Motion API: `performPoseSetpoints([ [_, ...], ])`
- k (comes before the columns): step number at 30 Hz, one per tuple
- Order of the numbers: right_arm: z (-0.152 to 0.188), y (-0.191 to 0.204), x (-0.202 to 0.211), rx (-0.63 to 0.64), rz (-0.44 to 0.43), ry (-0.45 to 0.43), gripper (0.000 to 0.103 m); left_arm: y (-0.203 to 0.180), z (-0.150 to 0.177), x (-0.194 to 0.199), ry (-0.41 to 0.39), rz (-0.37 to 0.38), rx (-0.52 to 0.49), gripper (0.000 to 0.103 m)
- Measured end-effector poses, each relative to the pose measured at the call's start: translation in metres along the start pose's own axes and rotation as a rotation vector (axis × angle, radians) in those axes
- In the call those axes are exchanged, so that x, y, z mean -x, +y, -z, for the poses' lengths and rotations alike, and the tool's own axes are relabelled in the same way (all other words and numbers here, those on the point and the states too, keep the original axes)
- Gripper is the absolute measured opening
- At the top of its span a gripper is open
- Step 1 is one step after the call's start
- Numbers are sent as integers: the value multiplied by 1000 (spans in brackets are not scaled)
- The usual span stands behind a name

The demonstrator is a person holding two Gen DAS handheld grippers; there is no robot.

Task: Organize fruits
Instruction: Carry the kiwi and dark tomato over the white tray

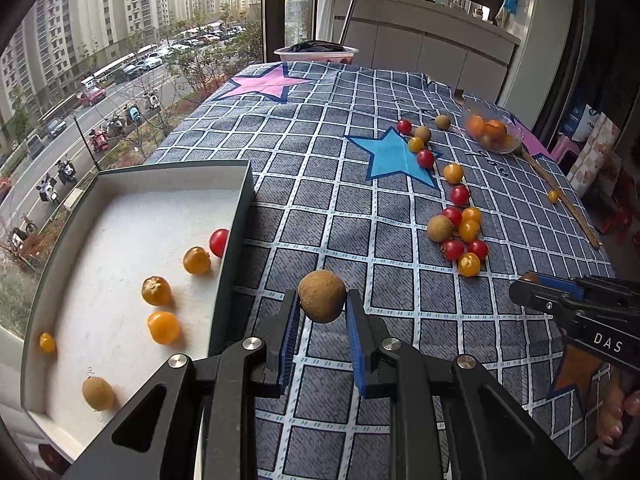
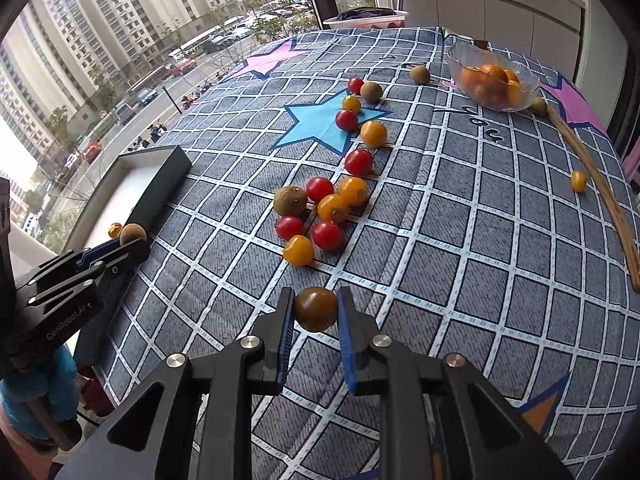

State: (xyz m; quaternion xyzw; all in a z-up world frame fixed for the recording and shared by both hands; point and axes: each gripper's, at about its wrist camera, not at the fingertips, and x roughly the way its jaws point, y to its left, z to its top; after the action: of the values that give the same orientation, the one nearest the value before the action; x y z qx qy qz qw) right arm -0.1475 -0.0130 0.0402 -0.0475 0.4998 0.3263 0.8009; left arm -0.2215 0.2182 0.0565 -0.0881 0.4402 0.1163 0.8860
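My left gripper (image 1: pixel 322 307) is shut on a rough brown longan (image 1: pixel 322 296), held above the cloth just right of the dark-walled white tray (image 1: pixel 236 224). Inside the tray lie a red tomato (image 1: pixel 219 242), several yellow tomatoes (image 1: pixel 163 327) and another longan (image 1: pixel 97 393). My right gripper (image 2: pixel 316 311) is shut on a dark brownish tomato (image 2: pixel 316 309) above the checked cloth. A loose cluster of red and yellow tomatoes with a longan (image 2: pixel 290 200) lies on the cloth ahead. The left gripper (image 2: pixel 132 240) also shows at the left of the right wrist view, beside the tray (image 2: pixel 160 188).
A glass bowl (image 2: pixel 460 60) with orange fruit stands at the far right of the checked tablecloth (image 1: pixel 320 184). A thin wooden stick (image 2: pixel 600 192) lies along the right edge, a lone yellow tomato (image 2: pixel 578 181) beside it. A pink basin (image 1: pixel 316 53) sits at the far end by the window.
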Motion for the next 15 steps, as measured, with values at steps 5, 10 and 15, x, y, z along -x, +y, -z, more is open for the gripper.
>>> performPoseSetpoints([
  [5, -6, 20, 3, 29, -21, -2, 23, 18, 4, 19, -31, -17, 25, 25],
  [10, -13, 46, 3, 76, -42, -1, 23, 40, 10, 35, -58, -40, 54, 25],
  [15, -22, 80, 1, 136, -69, 1, 23, 70, 18, 48, -74, -89, 98, 25],
])
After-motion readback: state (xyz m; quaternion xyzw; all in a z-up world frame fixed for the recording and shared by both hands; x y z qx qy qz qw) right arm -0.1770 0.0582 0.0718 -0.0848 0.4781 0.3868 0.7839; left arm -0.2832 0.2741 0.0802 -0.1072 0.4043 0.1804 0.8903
